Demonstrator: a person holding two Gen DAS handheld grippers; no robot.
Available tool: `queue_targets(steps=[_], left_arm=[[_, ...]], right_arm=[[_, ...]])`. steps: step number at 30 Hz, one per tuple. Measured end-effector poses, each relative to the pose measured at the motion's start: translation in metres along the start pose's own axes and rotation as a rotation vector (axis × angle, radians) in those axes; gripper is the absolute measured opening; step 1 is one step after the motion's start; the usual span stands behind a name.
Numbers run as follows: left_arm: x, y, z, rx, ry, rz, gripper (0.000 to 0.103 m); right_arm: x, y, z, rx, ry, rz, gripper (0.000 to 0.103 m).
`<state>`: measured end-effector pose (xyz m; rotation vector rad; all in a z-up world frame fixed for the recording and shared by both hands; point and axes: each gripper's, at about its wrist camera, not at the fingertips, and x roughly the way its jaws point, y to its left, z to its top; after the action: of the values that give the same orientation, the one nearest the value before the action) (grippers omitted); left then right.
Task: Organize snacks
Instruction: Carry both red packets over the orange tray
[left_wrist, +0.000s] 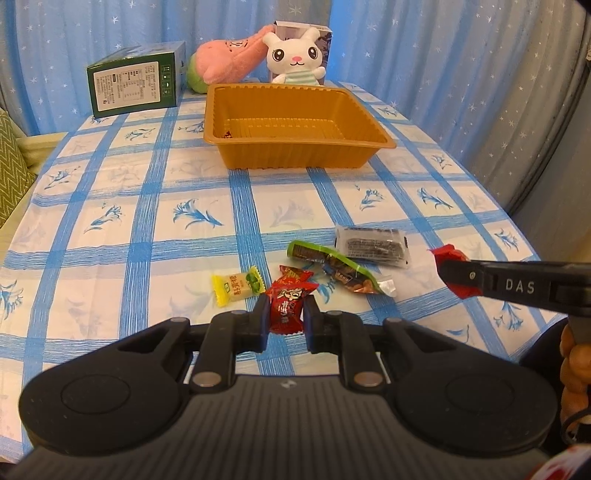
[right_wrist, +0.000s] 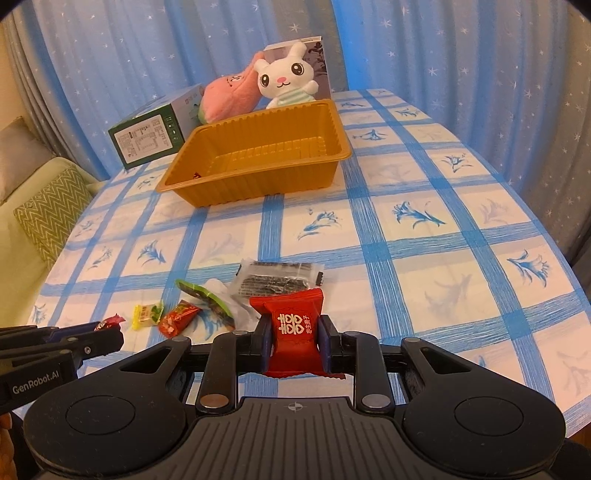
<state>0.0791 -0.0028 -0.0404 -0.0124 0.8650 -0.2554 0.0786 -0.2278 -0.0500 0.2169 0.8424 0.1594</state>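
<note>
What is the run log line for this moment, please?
left gripper: holds red candy | right gripper: holds red packet | tray: nearly empty

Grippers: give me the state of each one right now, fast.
Left gripper: closed on a red candy.
Right gripper: closed on a red snack packet.

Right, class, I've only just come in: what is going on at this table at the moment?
A person holding two grippers is sorting snacks. The left gripper is shut on a red candy; the right gripper is shut on a red packet with white print. Both are near the front of the table. A yellow candy, another red candy, a green-edged packet and a dark packet lie on the tablecloth. The orange tray behind is almost empty.
</note>
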Motion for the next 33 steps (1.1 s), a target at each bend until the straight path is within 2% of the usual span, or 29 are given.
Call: queue_targets(steps=[17, 33], left_arm=[[0.0, 0.001, 0.016, -0.032, -0.014, -0.016, 0.016], [0.02, -0.001, 0.076, -0.04, -0.063, -0.048, 0.016]], right_arm=[[-0.001, -0.001, 0.011, -0.02, 0.0, -0.011, 0.026], [0.022, -0.003, 0.065, -0.077, -0.024, -0.021, 0.026]])
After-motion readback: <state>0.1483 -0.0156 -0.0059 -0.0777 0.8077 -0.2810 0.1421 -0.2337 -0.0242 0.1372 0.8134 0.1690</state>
